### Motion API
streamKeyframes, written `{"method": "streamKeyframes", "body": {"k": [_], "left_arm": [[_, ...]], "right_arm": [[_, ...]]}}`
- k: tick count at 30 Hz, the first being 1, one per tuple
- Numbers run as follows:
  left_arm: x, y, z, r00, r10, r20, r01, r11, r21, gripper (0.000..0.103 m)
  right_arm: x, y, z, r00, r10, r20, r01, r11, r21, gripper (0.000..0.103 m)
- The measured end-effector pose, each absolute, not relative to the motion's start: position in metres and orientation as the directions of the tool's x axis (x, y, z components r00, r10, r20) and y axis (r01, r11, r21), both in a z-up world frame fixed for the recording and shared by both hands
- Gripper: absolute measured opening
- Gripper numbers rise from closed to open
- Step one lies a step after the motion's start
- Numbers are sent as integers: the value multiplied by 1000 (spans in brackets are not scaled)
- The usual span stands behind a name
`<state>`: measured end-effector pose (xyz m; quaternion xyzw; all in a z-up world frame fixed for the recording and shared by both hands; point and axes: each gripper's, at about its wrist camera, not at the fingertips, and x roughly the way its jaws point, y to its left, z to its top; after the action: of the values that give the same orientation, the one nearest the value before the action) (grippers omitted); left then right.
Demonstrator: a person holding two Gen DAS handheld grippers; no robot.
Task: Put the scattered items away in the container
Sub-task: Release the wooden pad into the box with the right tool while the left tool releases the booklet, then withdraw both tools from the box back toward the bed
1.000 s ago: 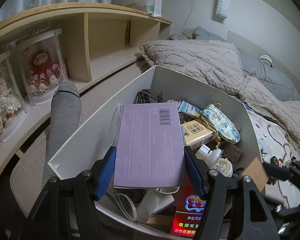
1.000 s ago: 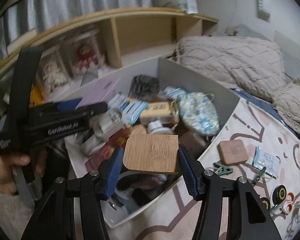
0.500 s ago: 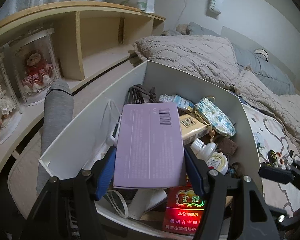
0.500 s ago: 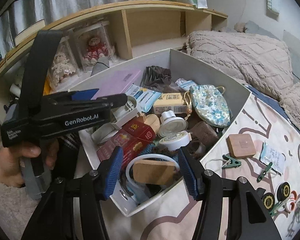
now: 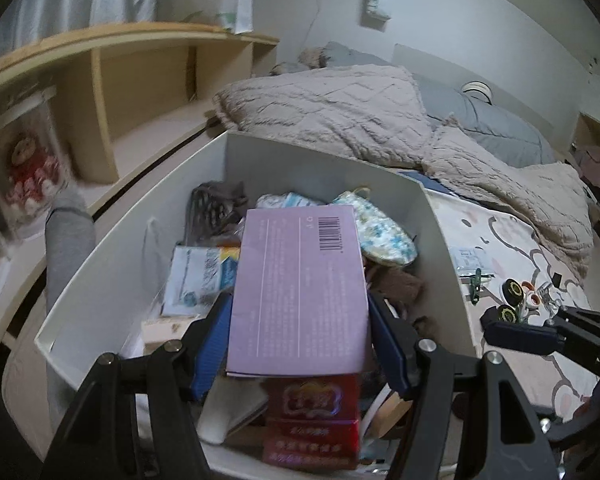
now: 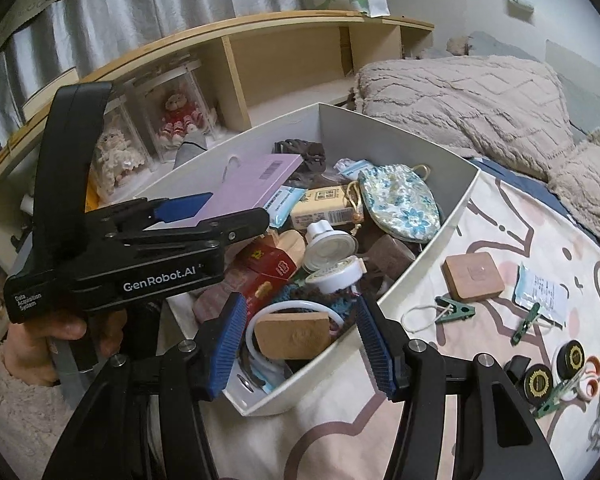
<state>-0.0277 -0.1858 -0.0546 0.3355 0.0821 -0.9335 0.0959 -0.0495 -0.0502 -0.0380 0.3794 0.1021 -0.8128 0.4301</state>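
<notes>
The white container [image 5: 324,154] stands on the bed, filled with several small items. My left gripper [image 5: 299,308] hovers over its near end, shut on a flat purple box [image 5: 300,280] with a barcode. From the right wrist view the left gripper [image 6: 180,210] shows side-on in a person's hand, the purple box [image 6: 252,184] sticking out over the container [image 6: 454,222]. My right gripper [image 6: 300,344] is open above the near corner. A wooden block [image 6: 294,334] lies inside a white ring there, clear of both pads.
On the patterned sheet right of the container lie a square wooden coaster [image 6: 473,276], green clips [image 6: 456,309], a sachet [image 6: 540,294] and round tins [image 6: 540,378]. A beige blanket [image 5: 340,120] is behind, and a wooden shelf [image 6: 284,64] with boxed dolls to the left.
The wooden block has dropped from between the right gripper's pads into the container. The left gripper has shifted sideways and rolled a little, still gripping the purple box.
</notes>
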Motion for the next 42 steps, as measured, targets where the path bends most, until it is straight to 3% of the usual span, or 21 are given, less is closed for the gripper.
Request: {"method": "streamKeyframes", "body": {"k": [12, 16, 17, 20, 21, 42], "left_arm": [[-62, -156, -66, -724, 42, -688, 99, -981, -164, 66], [-65, -146, -70, -711, 48, -701, 96, -982, -164, 67], [-65, -146, -70, -712, 39, -701, 103, -982, -159, 68], [-61, -148, -67, -725, 44, -687, 111, -977, -180, 91], [-59, -149, -65, -735, 41, -676, 115, -976, -184, 93], [-36, -135, -50, -774, -13, -633, 146, -977, -157, 93]], "right_arm": [[-49, -24, -35, -383, -597, -705, 750, -646, 140, 57], [-51, -8, -34, -396, -586, -707, 731, -667, 144, 57], [-51, -5, -34, -397, -583, -709, 728, -671, 144, 57], [-51, 4, -33, -408, -576, -708, 720, -680, 139, 57], [-51, 6, -32, -411, -574, -708, 718, -683, 137, 57], [-63, 51, -35, -483, -617, -622, 668, -718, 194, 57]]}}
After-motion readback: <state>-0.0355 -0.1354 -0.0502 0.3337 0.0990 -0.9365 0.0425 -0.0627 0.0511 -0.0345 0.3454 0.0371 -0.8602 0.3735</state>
